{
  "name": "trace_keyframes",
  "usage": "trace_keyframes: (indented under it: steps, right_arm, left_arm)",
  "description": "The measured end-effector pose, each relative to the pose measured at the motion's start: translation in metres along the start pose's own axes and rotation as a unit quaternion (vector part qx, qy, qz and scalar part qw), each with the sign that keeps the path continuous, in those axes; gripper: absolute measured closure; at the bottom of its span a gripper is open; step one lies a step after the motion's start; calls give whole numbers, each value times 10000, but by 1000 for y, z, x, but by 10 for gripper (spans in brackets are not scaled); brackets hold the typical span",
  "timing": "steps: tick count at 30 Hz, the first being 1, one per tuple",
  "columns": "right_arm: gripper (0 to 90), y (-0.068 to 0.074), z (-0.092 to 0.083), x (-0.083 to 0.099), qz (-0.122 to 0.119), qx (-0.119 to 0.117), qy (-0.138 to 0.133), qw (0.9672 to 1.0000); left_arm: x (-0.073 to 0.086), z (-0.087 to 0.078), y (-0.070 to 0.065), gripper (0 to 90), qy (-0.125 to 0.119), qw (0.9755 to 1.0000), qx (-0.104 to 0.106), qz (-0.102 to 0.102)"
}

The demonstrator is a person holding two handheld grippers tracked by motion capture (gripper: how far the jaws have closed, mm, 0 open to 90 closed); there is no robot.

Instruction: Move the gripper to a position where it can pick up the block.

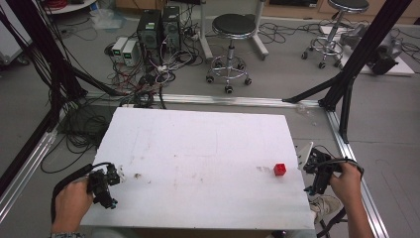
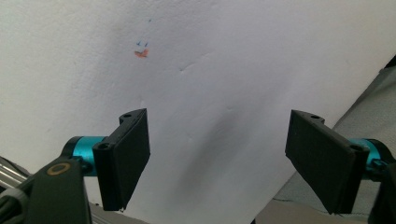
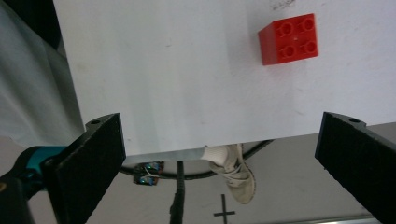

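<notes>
Well — red block (image 1: 280, 169) sits studs up, no long axis.

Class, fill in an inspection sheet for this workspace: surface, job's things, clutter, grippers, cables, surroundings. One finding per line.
Surface: white rectangular foam-like tabletop, scuffed, with small orange and blue marks.
Job's things: one small red studded plastic block, upright near the right edge, four studs on top, untouched.
Clutter: nothing seen on the table.
Grippers: left gripper at the left edge and right gripper off the right edge, both open and holding nothing.
Cables: black cable trails from the left gripper; tangled cables on the floor.
Surroundings: two black round stools, computer towers, black frame struts.
</notes>
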State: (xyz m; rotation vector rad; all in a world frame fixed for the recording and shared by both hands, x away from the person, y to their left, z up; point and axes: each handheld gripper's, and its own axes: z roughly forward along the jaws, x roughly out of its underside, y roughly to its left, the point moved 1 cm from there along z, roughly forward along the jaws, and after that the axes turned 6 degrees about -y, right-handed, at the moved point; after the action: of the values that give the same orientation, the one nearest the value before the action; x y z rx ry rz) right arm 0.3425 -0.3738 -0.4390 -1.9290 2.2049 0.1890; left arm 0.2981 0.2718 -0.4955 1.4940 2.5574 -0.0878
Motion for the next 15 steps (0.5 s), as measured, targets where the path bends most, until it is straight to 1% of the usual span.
trace_keyframes:
  steps: [2, 3, 4, 5, 8, 10, 11, 15]
  right_arm:
    - [8, -5, -3, 0, -43, 18, -73, 10000]
    - [8, -7, -4, 0, -73, 25, -63, 10000]
    - [8, -10, -5, 0, -185, 71, -76, 9998]
    - [8, -12, -5, -1, -235, 89, -46, 9997]
    - [8, -17, -2, -1, -259, 82, 59, 9996]
    - [8, -19, -1, -1, -278, 97, 66, 9995]
    - [8, -22, 1, -1, -343, 125, 102, 9993]
    - [8, -27, 5, -4, -427, 130, 133, 9989]
  left_arm:
    - [0, 0, 0, 222, -15, 10000, 4, -2]
    - [0, 0, 0, 222, -17, 10000, 5, -1]
    - [0, 0, 0, 222, -38, 10000, -1, -20]
    - [1, 0, 0, 222, -31, 10000, -8, -11]
    - [1, -1, 1, 222, -28, 10000, -11, -11]
    - [1, -2, 1, 222, -40, 10000, -18, -8]
    - [1, -2, 1, 222, -42, 10000, -25, -8]
    - [2, -1, 1, 222, -49, 10000, -10, -26]
